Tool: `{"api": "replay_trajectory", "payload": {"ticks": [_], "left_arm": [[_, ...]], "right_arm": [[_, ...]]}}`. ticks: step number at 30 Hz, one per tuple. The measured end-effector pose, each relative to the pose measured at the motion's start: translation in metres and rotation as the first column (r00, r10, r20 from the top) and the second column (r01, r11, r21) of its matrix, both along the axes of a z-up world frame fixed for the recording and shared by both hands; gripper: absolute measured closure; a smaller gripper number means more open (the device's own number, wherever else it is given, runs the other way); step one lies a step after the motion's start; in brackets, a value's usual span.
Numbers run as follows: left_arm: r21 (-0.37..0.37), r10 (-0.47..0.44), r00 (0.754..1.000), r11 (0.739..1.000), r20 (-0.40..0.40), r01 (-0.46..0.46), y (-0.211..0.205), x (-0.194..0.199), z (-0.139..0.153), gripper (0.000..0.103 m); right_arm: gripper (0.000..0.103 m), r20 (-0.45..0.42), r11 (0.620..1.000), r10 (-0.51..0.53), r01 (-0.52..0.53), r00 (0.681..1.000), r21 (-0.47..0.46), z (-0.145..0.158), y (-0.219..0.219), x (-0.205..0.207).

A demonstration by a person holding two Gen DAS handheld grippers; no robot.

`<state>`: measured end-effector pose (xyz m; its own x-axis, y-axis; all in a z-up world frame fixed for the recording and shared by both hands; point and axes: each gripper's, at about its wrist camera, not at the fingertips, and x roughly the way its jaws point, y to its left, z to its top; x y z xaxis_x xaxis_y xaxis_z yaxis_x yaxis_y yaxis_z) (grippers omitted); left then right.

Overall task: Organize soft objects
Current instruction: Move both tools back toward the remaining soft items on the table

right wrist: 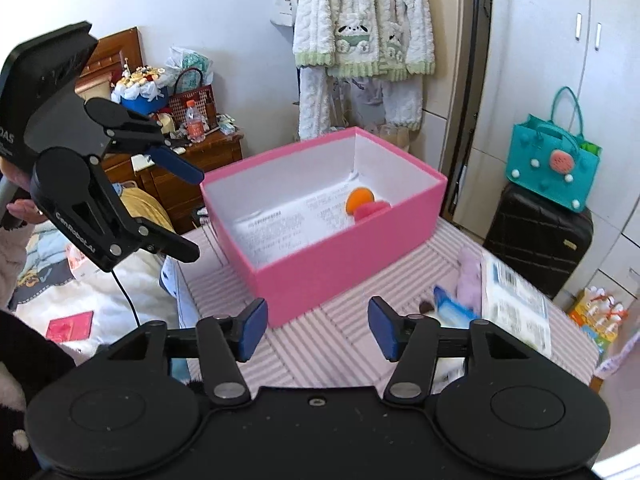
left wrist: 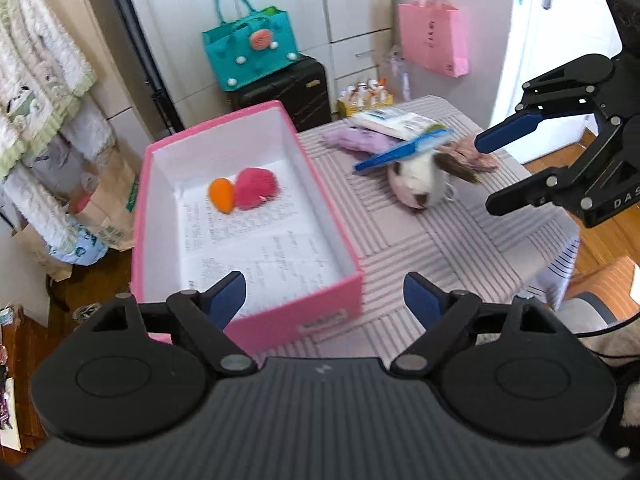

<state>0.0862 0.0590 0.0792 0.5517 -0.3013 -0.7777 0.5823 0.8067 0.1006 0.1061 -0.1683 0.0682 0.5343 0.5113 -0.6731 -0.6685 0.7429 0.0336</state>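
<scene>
A pink box stands open on the striped table. It holds an orange soft toy and a pink fluffy one, lying on printed paper. To the box's right a white-and-brown plush animal lies under a blue packet. A purple soft item lies behind it. My left gripper hovers open and empty above the box's near corner. My right gripper is open and empty, right of the plush.
A white printed packet and a pinkish cloth lie at the table's far side. A teal bag sits on a black suitcase. A pink paper bag hangs behind. A fluffy robe hangs nearby.
</scene>
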Motion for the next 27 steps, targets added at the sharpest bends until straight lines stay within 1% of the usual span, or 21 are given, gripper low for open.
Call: {"api": "replay_trajectory", "payload": {"ticks": [5,7,10,14,17,21,27], "left_arm": [[-0.043,-0.017,1.000,0.999,-0.010,0.016,-0.008,-0.016,-0.007,0.013],[-0.058,-0.019,1.000,0.998,-0.010,0.018,-0.011,-0.020,-0.012,0.013],[-0.063,-0.013,1.000,0.998,-0.007,0.012,-0.017,-0.023,-0.018,0.013],[-0.094,-0.001,1.000,0.996,0.003,0.001,-0.021,-0.026,-0.023,0.013],[-0.122,-0.005,0.999,0.993,0.041,0.009,-0.025,-0.031,-0.024,0.013],[-0.162,-0.015,0.994,0.986,0.107,0.033,-0.033,-0.038,-0.028,0.012],[-0.207,-0.024,0.986,0.977,0.165,0.059,-0.051,-0.039,-0.035,0.012]], "right_arm": [[0.039,0.000,0.999,-0.032,0.032,0.999,0.003,-0.013,-0.012,-0.027],[0.032,0.006,0.999,-0.047,0.047,0.999,0.001,-0.020,-0.017,-0.034],[0.031,0.026,0.997,-0.071,0.071,0.997,-0.008,-0.033,-0.024,-0.045],[0.031,0.007,0.994,-0.103,0.103,0.995,0.022,-0.050,-0.035,-0.049],[0.031,0.018,0.991,-0.127,0.126,0.992,0.035,-0.060,-0.042,-0.052],[0.030,0.040,0.989,-0.145,0.144,0.989,0.025,-0.070,-0.049,-0.057],[0.029,0.046,0.987,-0.159,0.158,0.986,0.026,-0.078,-0.060,-0.053]]}}
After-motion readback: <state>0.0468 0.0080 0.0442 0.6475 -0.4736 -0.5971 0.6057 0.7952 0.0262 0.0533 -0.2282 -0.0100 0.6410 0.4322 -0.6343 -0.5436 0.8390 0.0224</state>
